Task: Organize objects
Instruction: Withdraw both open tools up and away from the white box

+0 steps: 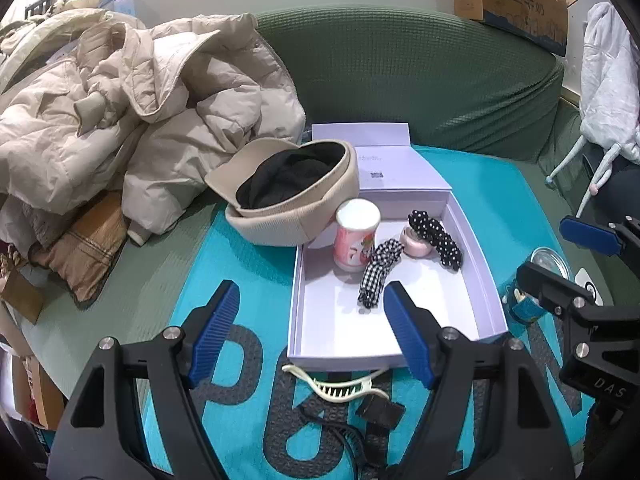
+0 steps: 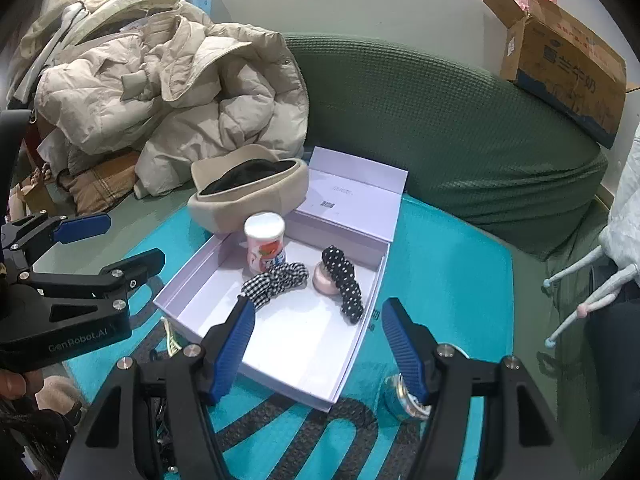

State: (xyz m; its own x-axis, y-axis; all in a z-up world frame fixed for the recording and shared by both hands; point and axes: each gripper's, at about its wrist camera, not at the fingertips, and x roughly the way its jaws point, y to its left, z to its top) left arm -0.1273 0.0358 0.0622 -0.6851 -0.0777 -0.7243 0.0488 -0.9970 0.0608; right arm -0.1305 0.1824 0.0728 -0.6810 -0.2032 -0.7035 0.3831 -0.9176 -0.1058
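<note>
In the left wrist view, the left gripper was wide open and held nothing. It hung over the near edge of the white box, above a cream hair claw lying on the teal mat. The claw was thin and bendy-looking, so I think it could slip out or snag the black strap beside it. The strap's end was hidden by the gripper.

In the right wrist view, the right gripper was open and empty too. A small teal jar sat by its right finger, half hidden. A bump could roll it away. The checked scrunchie already lay inside the box.
</note>
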